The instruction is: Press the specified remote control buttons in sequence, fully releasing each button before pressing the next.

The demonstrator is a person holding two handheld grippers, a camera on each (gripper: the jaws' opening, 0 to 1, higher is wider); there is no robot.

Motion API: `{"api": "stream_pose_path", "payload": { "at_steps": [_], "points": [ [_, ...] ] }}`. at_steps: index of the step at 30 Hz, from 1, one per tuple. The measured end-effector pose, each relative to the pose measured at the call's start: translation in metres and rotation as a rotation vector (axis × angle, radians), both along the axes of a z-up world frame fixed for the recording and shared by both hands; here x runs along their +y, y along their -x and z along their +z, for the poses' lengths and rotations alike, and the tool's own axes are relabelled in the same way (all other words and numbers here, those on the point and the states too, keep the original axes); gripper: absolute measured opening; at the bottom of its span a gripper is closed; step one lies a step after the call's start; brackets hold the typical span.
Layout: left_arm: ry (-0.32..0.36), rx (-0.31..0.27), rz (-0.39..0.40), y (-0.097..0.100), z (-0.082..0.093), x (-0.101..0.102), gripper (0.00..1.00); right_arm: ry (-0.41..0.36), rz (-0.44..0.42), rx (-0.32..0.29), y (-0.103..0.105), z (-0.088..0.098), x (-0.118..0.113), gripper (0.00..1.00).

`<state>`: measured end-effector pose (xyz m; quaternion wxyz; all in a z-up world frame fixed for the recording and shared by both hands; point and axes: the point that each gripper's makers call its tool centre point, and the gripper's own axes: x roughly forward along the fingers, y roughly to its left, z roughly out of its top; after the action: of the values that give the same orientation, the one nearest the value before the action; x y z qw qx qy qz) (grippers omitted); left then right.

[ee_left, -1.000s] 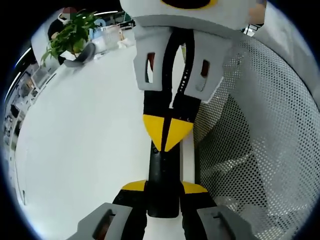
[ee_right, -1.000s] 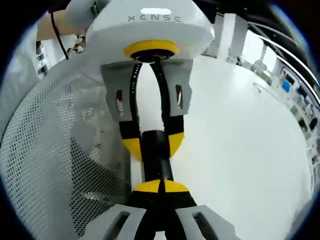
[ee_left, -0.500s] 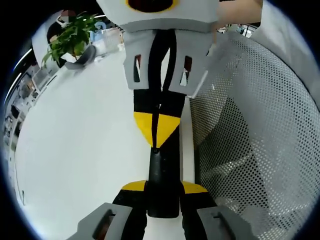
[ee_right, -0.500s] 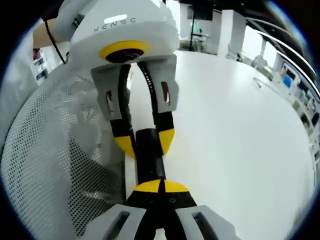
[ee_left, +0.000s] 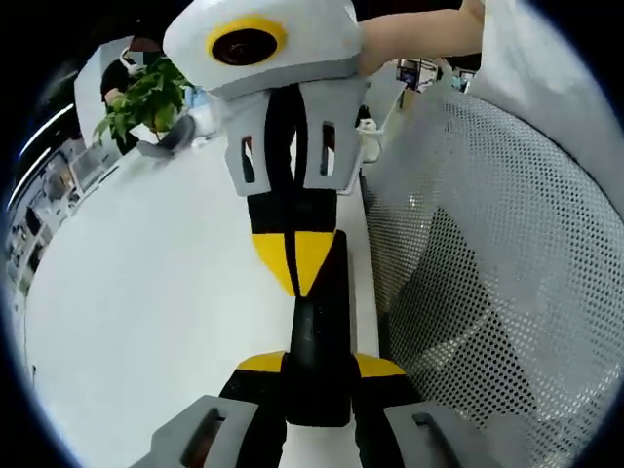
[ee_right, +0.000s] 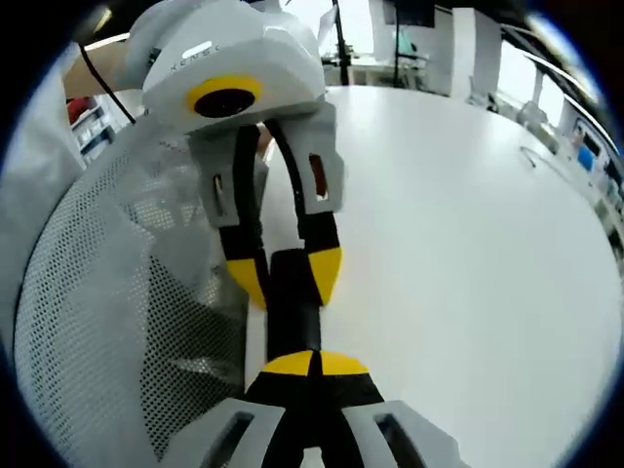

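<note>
A long black remote (ee_left: 322, 331) sticks out forward from my left gripper (ee_left: 317, 375), whose yellow-tipped jaws are shut on its near end. My right gripper (ee_left: 296, 263) comes down from the top, shut, and its yellow tips rest on the remote's upper face. In the right gripper view my right gripper (ee_right: 312, 364) is shut with nothing between its jaws, tips against the near end of the remote (ee_right: 292, 312). The left gripper (ee_right: 285, 275) clamps the remote's far end. The buttons are hidden.
A white table (ee_left: 146, 292) lies under both grippers. White perforated mesh (ee_left: 487, 292) stands close along one side, also in the right gripper view (ee_right: 107, 331). A potted plant (ee_left: 146, 93) sits at the table's far end. A person's arm (ee_left: 409, 34) shows above.
Both views have tilted and show more of the room. The right gripper leans a little more to one side, its tips still on the remote. The left gripper keeps its hold.
</note>
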<state>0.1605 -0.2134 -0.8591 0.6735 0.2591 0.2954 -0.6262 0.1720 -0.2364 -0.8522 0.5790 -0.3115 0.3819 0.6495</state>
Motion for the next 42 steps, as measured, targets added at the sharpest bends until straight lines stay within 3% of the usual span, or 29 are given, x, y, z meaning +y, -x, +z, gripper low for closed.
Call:
{"api": "stream_pose_path", "payload": {
  "at_steps": [12, 17, 26, 42],
  "points": [
    [0.070, 0.002, 0.013, -0.0006, -0.0002, 0.0018, 0.24, 0.020, 0.038, 0.052, -0.0007, 0.0021, 0.0068, 0.00],
    [0.098, -0.001, 0.032, -0.0006, 0.0002, 0.0011, 0.24, 0.067, 0.078, 0.075, 0.0023, -0.0005, 0.0046, 0.00],
    [0.105, -0.008, 0.031, -0.0014, 0.0007, 0.0004, 0.24, 0.133, 0.034, 0.184, 0.0004, -0.0017, 0.0045, 0.00],
    [0.097, -0.014, 0.035, -0.0013, 0.0004, 0.0006, 0.24, 0.211, 0.040, 0.218, 0.0015, -0.0037, 0.0047, 0.00]
  ]
}}
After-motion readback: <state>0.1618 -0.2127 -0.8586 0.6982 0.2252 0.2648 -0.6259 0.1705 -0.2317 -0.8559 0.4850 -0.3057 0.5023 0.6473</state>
